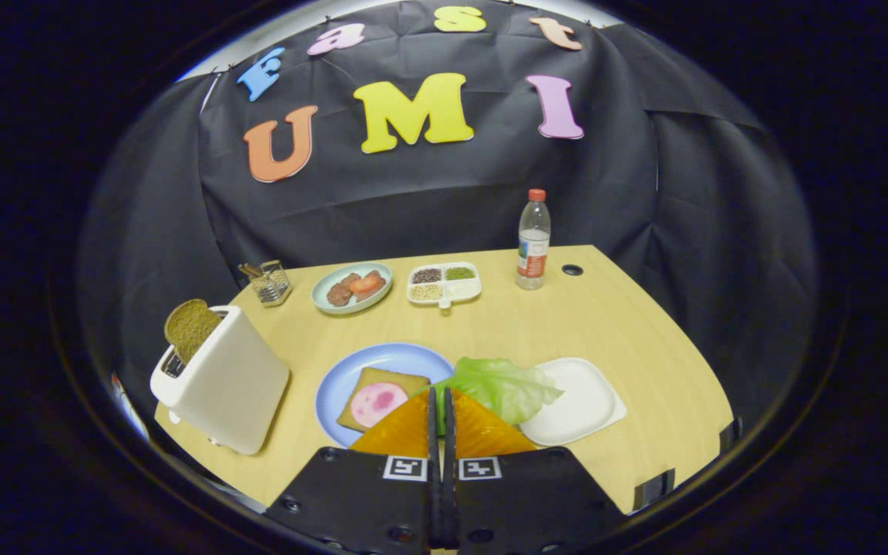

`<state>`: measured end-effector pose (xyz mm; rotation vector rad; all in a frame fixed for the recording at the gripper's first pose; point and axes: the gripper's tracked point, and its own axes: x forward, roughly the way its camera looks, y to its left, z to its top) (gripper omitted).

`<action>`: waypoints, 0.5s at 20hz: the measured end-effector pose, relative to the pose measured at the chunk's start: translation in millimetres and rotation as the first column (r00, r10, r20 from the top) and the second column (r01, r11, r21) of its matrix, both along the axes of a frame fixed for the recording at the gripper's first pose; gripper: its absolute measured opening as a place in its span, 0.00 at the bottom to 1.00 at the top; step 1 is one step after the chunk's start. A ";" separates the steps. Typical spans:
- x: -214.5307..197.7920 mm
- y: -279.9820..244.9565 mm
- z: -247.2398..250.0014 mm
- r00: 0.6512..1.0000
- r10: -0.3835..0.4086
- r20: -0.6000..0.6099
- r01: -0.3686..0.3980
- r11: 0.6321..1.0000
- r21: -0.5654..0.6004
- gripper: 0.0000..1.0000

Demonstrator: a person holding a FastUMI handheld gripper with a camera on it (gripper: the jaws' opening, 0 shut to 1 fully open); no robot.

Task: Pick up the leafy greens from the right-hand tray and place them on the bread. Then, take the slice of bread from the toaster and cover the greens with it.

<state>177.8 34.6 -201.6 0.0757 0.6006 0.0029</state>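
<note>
Gripper view is looking across a pale wooden table (606, 324), with the gripper (440, 405) sitting low in front, its two fingers pressed together and pinching the stem edge of the leafy greens (502, 385). The leaf is fanning out beyond the fingertips, hanging between the blue plate (336, 381) and the white tray (583, 401), with its far side overlapping the tray's near corner. Whether the leaf is touching the table is hard to tell, since the fingers are covering its lower part. On the blue plate a slice of bread (386, 381) is lying with a round pink slice of meat (377, 403) on top; the plate's near rim and a corner of the bread are hiding behind the fingers. Off to one side a white toaster (228, 381) is standing with a brown bread slice (190, 327) sticking up from its slot. Farther back are sitting a small wire basket (270, 284), a pale green plate (351, 289) of food too small to identify, a divided dish (444, 284) and a water bottle (533, 243).
</note>
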 end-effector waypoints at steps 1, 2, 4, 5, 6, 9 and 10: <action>4.3 9.5 -3.3 1.000 0.006 -0.001 -0.006 1.000 0.016 0.00; 9.4 20.3 -7.5 1.000 0.014 0.003 -0.014 0.999 0.032 0.00; 17.4 39.9 -17.8 0.999 0.035 -0.009 -0.035 0.998 0.048 0.00; 20.8 50.5 -23.6 0.999 0.048 -0.016 -0.047 0.997 0.055 0.00; 25.0 61.0 -28.0 0.998 0.061 -0.013 -0.060 0.996 0.071 0.00; 35.2 82.2 -37.0 0.997 0.071 0.030 -0.074 0.990 0.118 0.00; 39.5 88.4 -44.7 0.997 0.075 0.030 -0.078 0.990 0.120 0.00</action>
